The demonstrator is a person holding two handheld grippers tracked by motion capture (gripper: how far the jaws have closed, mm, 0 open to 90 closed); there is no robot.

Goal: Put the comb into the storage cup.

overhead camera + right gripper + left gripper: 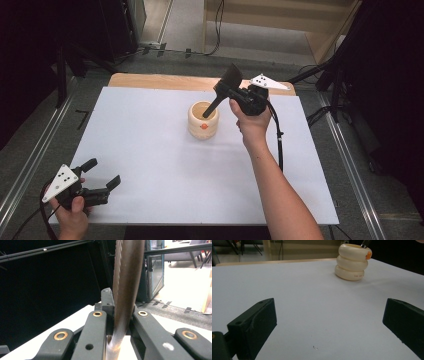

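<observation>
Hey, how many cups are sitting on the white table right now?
1. A cream ribbed cup stands near the middle of the white table, toward the far side, with the handle of the dark brush held by the right gripper dipping in. None appear hidden.

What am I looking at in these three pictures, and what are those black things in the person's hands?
There is no robot arm: a person at a table holds a hand-operated two-jaw gripper in each hand. The high view looks down from above the person's side. The other two pictures come from small cameras riding on the grippers, each looking along its own black jaws.

On the white tabletop stands a cream cup shaped like three stacked rings, with a small orange mark.

The right gripper is shut on a dark spatula; its handle end dips into the cup, the flat blade pointing up. The right gripper view shows that blade edge-on between the jaws.

The left gripper rests near the table's front corner, jaws open and empty.
</observation>
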